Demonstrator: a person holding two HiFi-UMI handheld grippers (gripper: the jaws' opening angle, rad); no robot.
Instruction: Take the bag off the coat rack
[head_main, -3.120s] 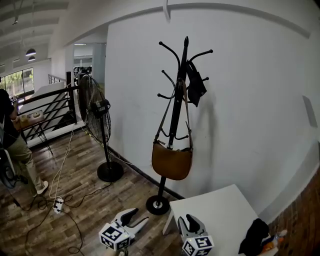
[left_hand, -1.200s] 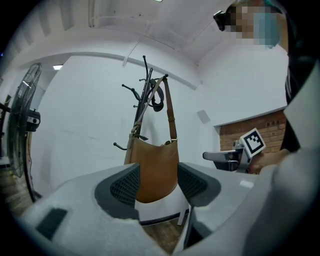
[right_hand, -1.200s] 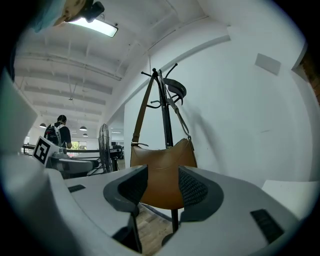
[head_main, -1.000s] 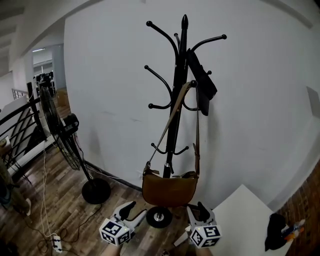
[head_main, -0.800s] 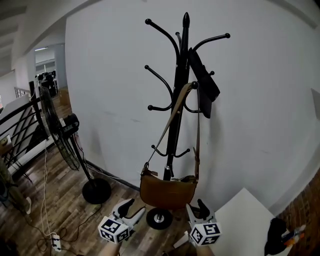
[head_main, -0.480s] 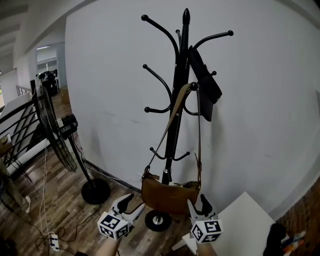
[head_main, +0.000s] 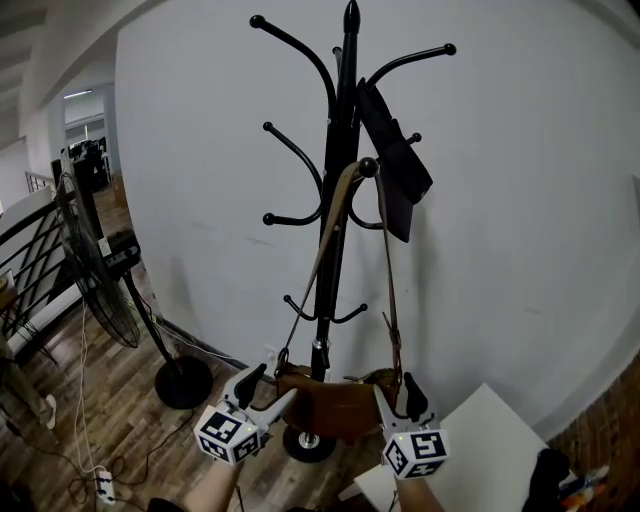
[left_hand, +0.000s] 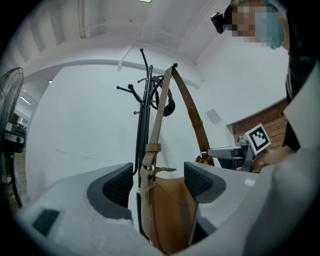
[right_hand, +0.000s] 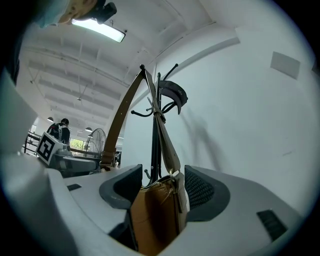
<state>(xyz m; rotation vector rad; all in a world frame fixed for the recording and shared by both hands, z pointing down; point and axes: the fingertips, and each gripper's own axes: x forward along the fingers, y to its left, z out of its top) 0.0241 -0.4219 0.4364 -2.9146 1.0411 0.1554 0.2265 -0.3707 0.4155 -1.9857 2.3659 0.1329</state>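
A brown leather bag (head_main: 335, 402) hangs by its tan strap (head_main: 325, 245) from a knobbed hook of the black coat rack (head_main: 344, 110). My left gripper (head_main: 268, 388) is at the bag's left end. In the left gripper view its jaws (left_hand: 157, 182) are opening with the bag (left_hand: 170, 210) and strap ring between them, and a gap shows beside the left pad. My right gripper (head_main: 397, 392) is at the bag's right end. Its jaws (right_hand: 162, 182) are opening around that end of the bag (right_hand: 152, 215).
A black folded item (head_main: 395, 175) hangs on an upper hook of the rack. A standing fan (head_main: 95, 270) is at the left on the wood floor, with a power strip (head_main: 100, 483) and cables. A white table (head_main: 490, 440) with a dark object (head_main: 548, 475) is at the right.
Both grippers have risen from below the bag to its two ends, and their jaws have widened around it. The head view has moved closer to the rack.
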